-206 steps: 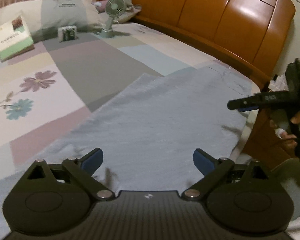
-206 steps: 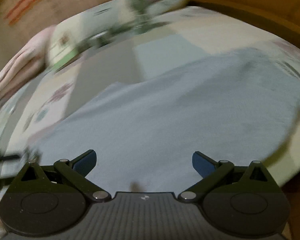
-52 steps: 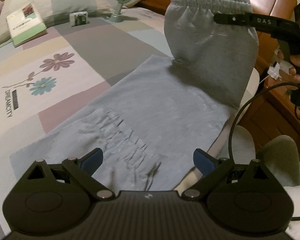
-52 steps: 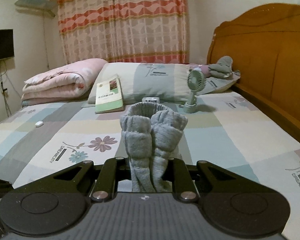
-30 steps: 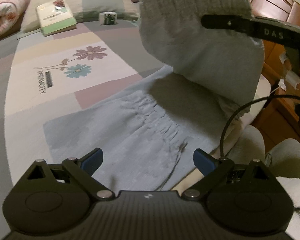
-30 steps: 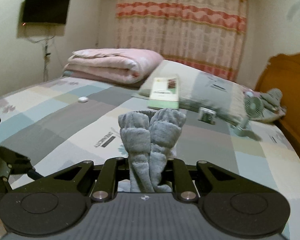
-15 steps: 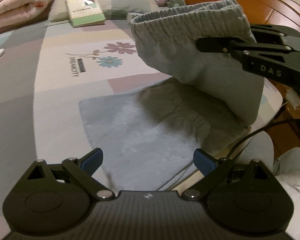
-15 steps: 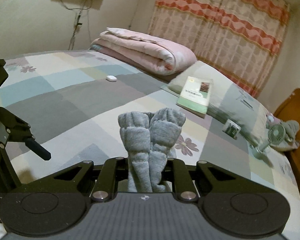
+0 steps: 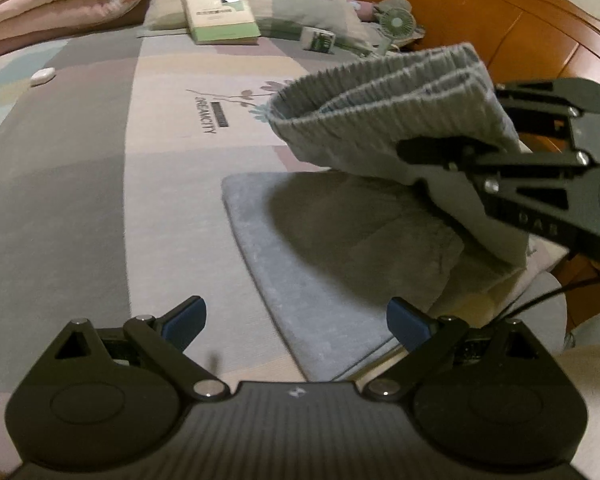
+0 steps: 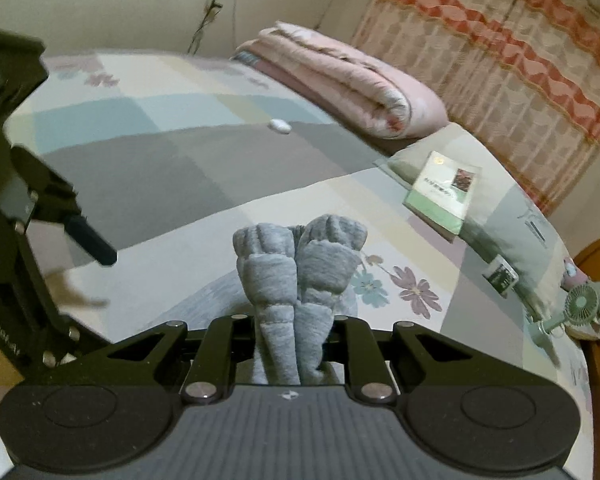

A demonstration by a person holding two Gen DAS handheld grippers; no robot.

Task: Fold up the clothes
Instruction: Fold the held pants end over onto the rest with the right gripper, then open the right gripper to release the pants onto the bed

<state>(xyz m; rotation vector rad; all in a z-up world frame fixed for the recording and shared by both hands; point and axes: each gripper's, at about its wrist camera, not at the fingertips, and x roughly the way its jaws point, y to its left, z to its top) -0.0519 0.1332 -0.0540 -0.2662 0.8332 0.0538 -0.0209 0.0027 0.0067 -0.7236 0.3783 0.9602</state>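
Grey trousers (image 9: 380, 120) waistband bunched, hiding right hand-held gripper (image 10: 296, 344) pads

book (image 9: 219, 10) title too small, headboard (image 9: 500, 12) cut off

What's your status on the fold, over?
Right gripper shut on the grey pants waistband, lifted over the lower half on the bed. Left gripper open, empty. Nothing in the way.

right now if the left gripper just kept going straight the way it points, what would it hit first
Probably the grey garment spread on the bed, just ahead between the open left gripper fingers; depth is hard to judge.
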